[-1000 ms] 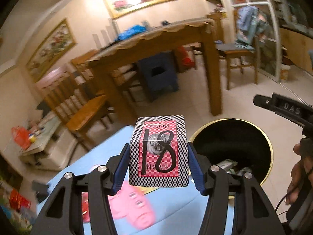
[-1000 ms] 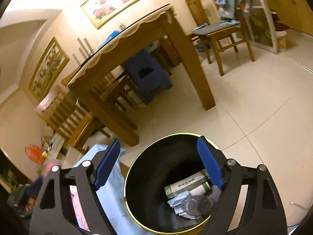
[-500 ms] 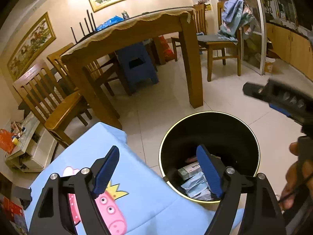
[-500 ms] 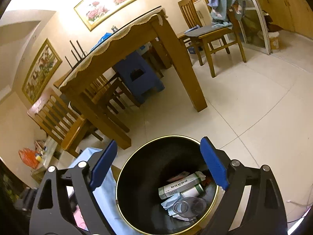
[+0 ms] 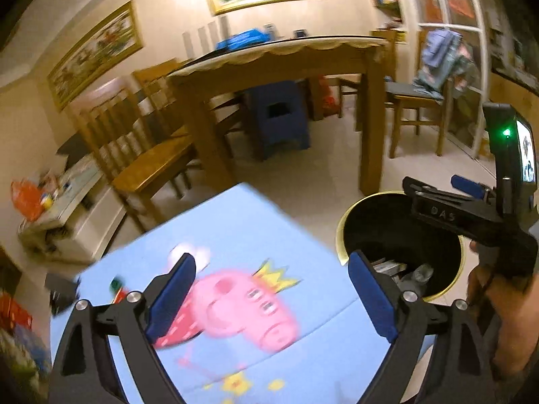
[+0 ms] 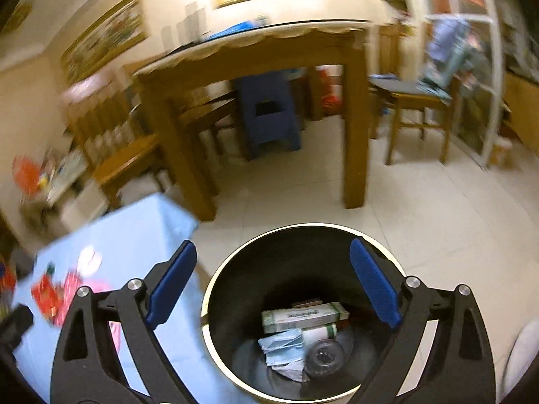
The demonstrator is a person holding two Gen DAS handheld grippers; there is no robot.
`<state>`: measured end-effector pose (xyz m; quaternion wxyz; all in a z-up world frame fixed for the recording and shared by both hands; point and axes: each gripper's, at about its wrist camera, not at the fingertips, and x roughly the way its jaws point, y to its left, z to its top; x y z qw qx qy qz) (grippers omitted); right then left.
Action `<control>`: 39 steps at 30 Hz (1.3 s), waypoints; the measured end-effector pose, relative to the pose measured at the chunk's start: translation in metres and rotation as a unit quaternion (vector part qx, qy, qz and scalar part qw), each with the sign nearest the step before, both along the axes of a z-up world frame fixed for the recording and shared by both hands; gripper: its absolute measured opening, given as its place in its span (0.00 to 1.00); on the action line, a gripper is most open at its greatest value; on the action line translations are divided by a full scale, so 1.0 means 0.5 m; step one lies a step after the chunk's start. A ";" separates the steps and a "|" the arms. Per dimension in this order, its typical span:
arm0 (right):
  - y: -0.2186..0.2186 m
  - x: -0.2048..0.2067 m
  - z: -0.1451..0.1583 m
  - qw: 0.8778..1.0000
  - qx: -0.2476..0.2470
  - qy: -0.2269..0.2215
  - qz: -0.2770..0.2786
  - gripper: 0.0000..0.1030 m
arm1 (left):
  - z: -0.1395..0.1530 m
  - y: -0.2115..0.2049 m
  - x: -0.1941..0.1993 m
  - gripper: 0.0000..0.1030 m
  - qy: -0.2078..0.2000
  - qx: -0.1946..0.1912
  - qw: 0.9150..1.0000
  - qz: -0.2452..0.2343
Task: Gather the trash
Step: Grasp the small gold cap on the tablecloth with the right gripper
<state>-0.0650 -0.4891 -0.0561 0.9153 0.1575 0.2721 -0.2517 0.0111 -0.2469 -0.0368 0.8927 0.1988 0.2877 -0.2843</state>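
My left gripper (image 5: 271, 262) hangs over the blue cartoon-pig tablecloth (image 5: 235, 235), its jaws opening with nothing between them. To its right stands the black gold-rimmed trash bin (image 5: 343, 235). My right gripper (image 6: 273, 245) is above that bin (image 6: 209, 289), jaws also opening and empty. Inside the bin lie a green-and-white box (image 6: 303, 316), crumpled blue paper (image 6: 281, 345) and a clear plastic piece (image 6: 325, 353). A reddish edge (image 6: 306, 303) shows behind the box. Red wrappers (image 6: 47, 296) lie on the cloth at the left.
A wooden dining table (image 5: 276, 64) with chairs (image 5: 151, 165) and a blue stool (image 5: 279, 118) stands beyond the bin on a tiled floor (image 6: 421, 208). A low white cabinet (image 5: 74, 208) with clutter is at the left. A hand (image 5: 515, 320) holds the right gripper's handle.
One second ago my left gripper held a red checkered card box beside the bin. The box is gone from its jaws, which have opened, and the gripper has swung left over the tablecloth.
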 end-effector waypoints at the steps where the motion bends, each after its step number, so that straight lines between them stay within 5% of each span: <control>1: 0.026 0.020 -0.006 1.000 -0.010 0.013 0.024 0.90 | -0.008 0.030 0.007 0.86 0.004 0.002 1.000 0.012; 6: 0.154 0.094 -0.036 0.990 -0.029 0.056 0.127 0.90 | -0.077 0.248 0.081 0.86 0.044 0.021 0.990 0.130; 14: 0.368 0.301 -0.045 0.953 0.056 0.100 0.282 0.88 | -0.107 0.542 0.145 0.86 0.053 0.006 0.957 0.285; 17: 0.457 0.406 -0.049 0.933 0.080 0.130 0.325 0.87 | -0.113 0.574 0.138 0.87 0.049 -0.003 0.954 0.295; 20: 0.551 0.464 -0.047 0.916 0.027 0.150 0.370 0.74 | -0.127 0.595 0.139 0.88 0.060 -0.017 0.953 0.297; 22: 0.585 0.508 -0.060 0.912 0.006 0.173 0.371 0.43 | -0.137 0.610 0.150 0.88 0.076 -0.027 0.951 0.299; 24: 0.588 0.543 -0.078 0.909 0.043 0.188 0.370 0.28 | -0.132 0.619 0.151 0.88 0.082 -0.041 0.950 0.298; 33: 0.599 0.558 -0.139 0.903 0.015 0.228 0.363 0.32 | -0.134 0.628 0.160 0.91 0.089 -0.061 0.949 0.295; 36: 0.601 0.547 -0.141 0.902 0.009 0.223 0.369 0.20 | -0.137 0.627 0.161 0.91 0.090 -0.059 0.949 0.298; 39: 0.597 0.522 -0.138 0.898 0.013 0.223 0.379 0.20 | -0.140 0.618 0.162 0.91 0.089 -0.052 0.949 0.298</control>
